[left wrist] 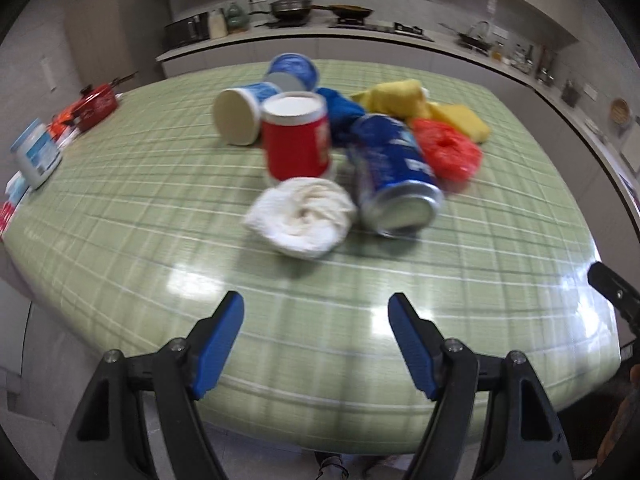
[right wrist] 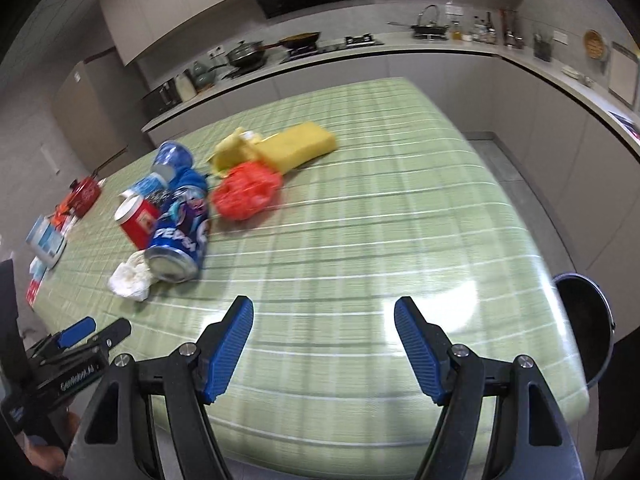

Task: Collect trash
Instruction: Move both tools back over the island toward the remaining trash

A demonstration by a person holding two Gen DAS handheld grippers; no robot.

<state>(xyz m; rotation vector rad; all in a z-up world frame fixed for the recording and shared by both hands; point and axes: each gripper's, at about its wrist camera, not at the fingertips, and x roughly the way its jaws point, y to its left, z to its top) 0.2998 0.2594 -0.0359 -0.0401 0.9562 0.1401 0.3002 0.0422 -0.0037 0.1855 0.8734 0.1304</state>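
Both claws, left claw (left wrist: pixel 316 308) and right claw (right wrist: pixel 324 312), gape wide and empty near the blue can (left wrist: pixel 394 176); only the right wrist view shows a black bin (right wrist: pixel 586 320) beside the bench (right wrist: pixel 380 200).

The left gripper (left wrist: pixel 316 312) has two black, wedge-shaped plastic arms with triangular cut-outs, silver screw heads at the joints and ribbed blue pads (left wrist: pixel 220 344) on the inner faces. The right gripper (right wrist: pixel 324 316) is built the same way. White lettering runs along the left gripper's black body in the right wrist view.
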